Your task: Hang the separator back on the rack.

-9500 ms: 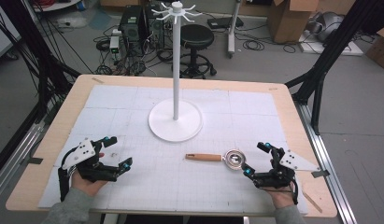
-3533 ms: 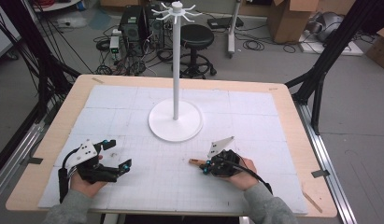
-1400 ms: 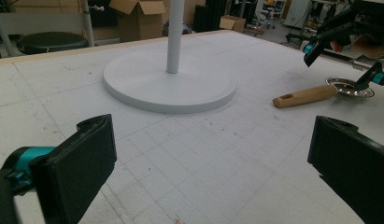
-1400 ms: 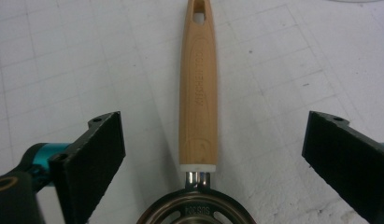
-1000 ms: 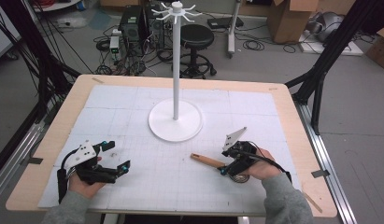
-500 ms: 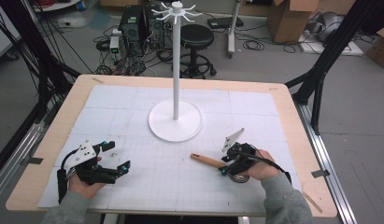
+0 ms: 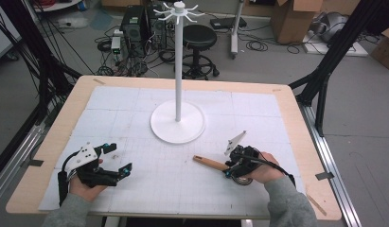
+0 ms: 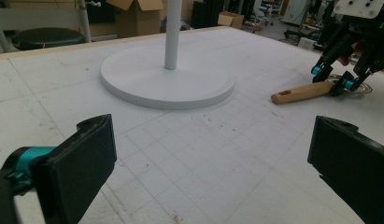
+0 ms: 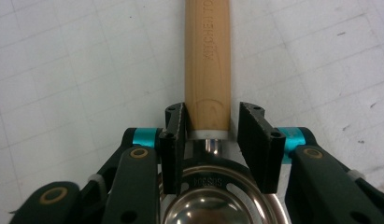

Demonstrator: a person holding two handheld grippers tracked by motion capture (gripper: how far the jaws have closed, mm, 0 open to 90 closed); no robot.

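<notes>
High view: right hand-held gripper straddles the wooden-handled steel strainer lying on the white gridded surface, near the white hook stand; left hand-held gripper rests front-left.
Left gripper view: black jaws spread wide, released, nothing between.
Right gripper view: jaws flank the handle's neck beside the steel bowl, left one touching, narrow gap at right; not clenched.

The left hand rests low near the person's left front of the table, holding the left gripper level and pointing toward the right, its jaws spread wide with nothing between them. The right hand angles its right gripper downward and leftward; its jaws stand either side of a handle's end, the left one touching and the right one slightly clear.
</notes>
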